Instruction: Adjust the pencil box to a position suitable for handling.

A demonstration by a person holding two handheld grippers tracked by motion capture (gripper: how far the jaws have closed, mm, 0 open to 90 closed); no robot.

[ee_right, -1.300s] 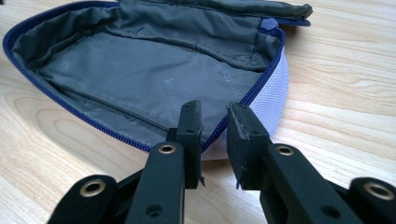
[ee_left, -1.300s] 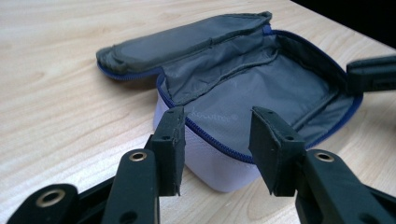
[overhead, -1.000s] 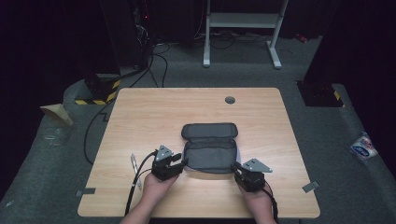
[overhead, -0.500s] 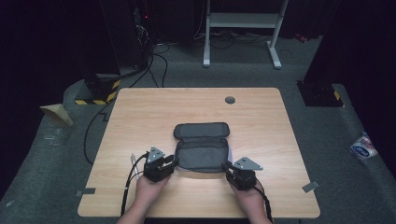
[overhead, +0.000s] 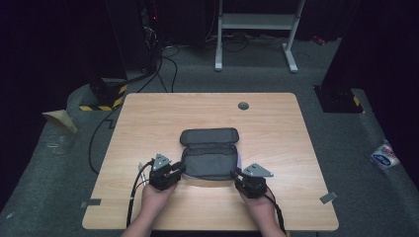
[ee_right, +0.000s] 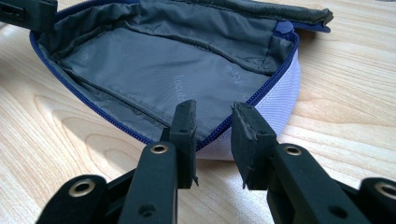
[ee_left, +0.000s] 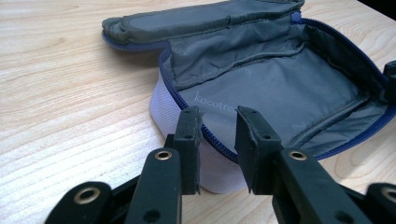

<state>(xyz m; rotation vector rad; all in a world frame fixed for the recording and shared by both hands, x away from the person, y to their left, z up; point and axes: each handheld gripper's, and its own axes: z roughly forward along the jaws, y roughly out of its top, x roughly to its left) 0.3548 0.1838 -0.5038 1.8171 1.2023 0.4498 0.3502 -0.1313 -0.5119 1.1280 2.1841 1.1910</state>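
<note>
Open pouch [overhead: 209, 157] lay at centre frame on the desk [overhead: 148, 118]. Left gripper [ee_left: 218, 122] and right gripper [ee_right: 212, 117], jaws parted, straddled its near rim; closing off-rim risked slipping, dragging the pouch.

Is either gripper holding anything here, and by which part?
Nothing is held. Both the left gripper and right gripper are open at the pouch's near zipper rim.

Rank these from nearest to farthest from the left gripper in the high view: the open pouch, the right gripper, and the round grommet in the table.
1. Open pouch: directly beside the left gripper, at its near left corner.
2. Right gripper: across the pouch, at its near right corner.
3. Round grommet: far side of the table, beyond the pouch's lid.
</note>
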